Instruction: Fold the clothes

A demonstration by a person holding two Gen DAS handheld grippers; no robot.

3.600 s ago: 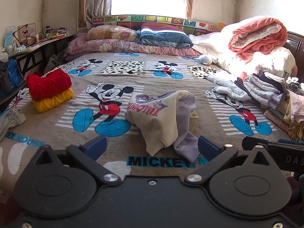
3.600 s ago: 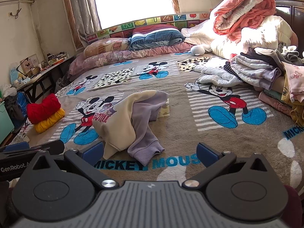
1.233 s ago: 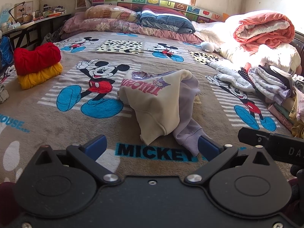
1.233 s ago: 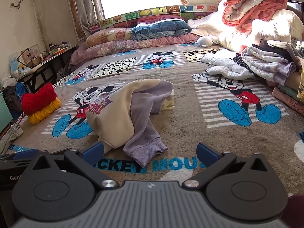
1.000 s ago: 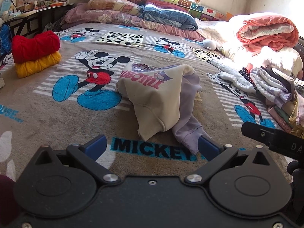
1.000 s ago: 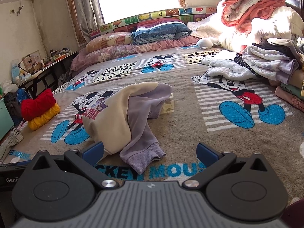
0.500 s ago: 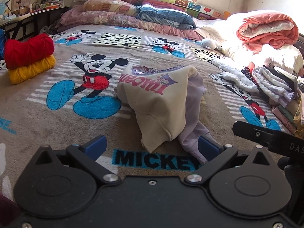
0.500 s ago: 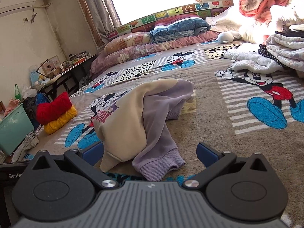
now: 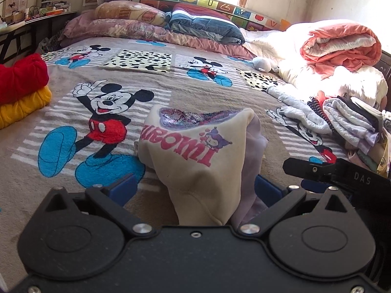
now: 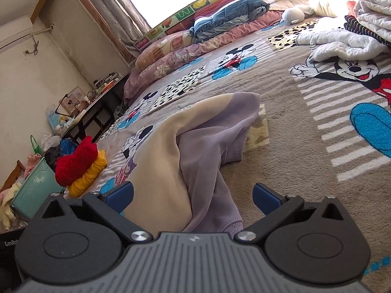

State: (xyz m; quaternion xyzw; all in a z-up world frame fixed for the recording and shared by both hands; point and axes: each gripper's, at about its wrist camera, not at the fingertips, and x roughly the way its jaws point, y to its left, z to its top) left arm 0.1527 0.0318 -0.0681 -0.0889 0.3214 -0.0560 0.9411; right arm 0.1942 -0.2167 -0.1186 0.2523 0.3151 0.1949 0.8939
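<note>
A crumpled cream and lilac sweatshirt (image 9: 195,151) with pink lettering lies on the Mickey Mouse blanket (image 9: 102,78). My left gripper (image 9: 194,188) is open, with the cream hem of the sweatshirt between its blue fingers. My right gripper (image 10: 193,195) is open, low over the bed, with the sweatshirt's (image 10: 190,146) cream body and lilac sleeve cuff between its fingers. The right gripper's body shows at the right edge of the left wrist view.
Folded red and yellow clothes (image 9: 19,90) sit at the bed's left edge. A pile of unfolded clothes (image 9: 349,122) and rolled quilts (image 9: 342,46) lie at the right. Pillows (image 9: 171,24) line the headboard. A teal bin (image 10: 31,190) stands beside the bed.
Both grippers have moved forward and down onto the sweatshirt. Its near edge now lies between the fingers of each. The right gripper has tilted to the left.
</note>
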